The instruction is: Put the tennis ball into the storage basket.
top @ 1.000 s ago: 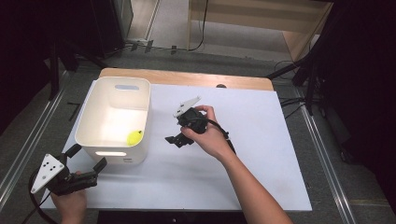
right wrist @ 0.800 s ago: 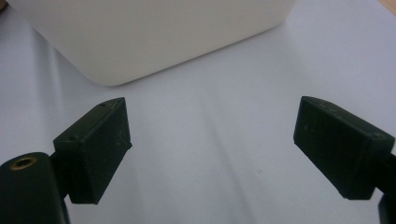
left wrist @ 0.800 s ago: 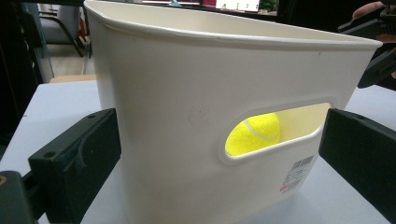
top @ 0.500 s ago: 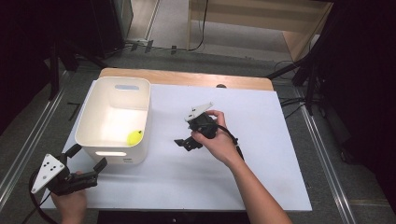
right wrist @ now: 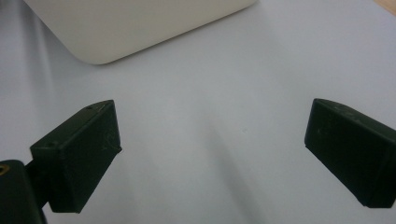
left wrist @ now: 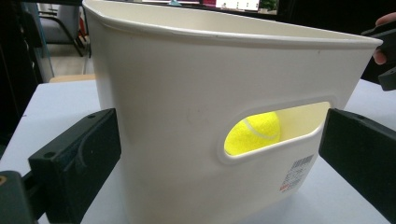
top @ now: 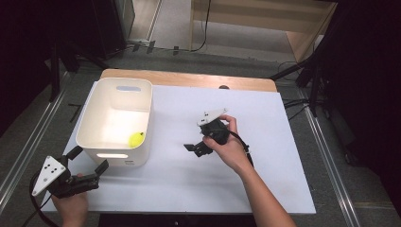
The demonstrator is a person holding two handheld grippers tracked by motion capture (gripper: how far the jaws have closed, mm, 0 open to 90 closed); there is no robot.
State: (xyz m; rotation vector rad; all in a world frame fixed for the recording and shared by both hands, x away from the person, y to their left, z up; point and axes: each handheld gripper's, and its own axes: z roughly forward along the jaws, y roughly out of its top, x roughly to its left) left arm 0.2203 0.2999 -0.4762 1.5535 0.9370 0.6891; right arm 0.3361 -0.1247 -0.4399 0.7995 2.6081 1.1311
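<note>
A white plastic bin (top: 124,82) stands on the left of the white tabletop (top: 283,142). A yellow tennis ball (top: 136,139) lies in its near right corner and shows through the handle slot (left wrist: 254,133). My left gripper (top: 90,159) is open at the bin's near wall (left wrist: 187,84), one jaw on each side of the slot and neither touching it. My right gripper (top: 194,150) is over the middle of the table, right of the bin. Its jaws have just been opening and are open (right wrist: 212,154), with only bare tabletop between them.
A wooden strip (top: 189,80) runs along the table's far edge. Metal rails (top: 331,156) flank both sides of the table. One rounded bin corner (right wrist: 130,28) shows in the right gripper view. The right hand and its gripper (left wrist: 385,56) appear past the bin in the left gripper view.
The right hand has drifted right and slightly nearer, away from the bin, and its jaws have spread wider. The left gripper, bin and ball have not moved.
</note>
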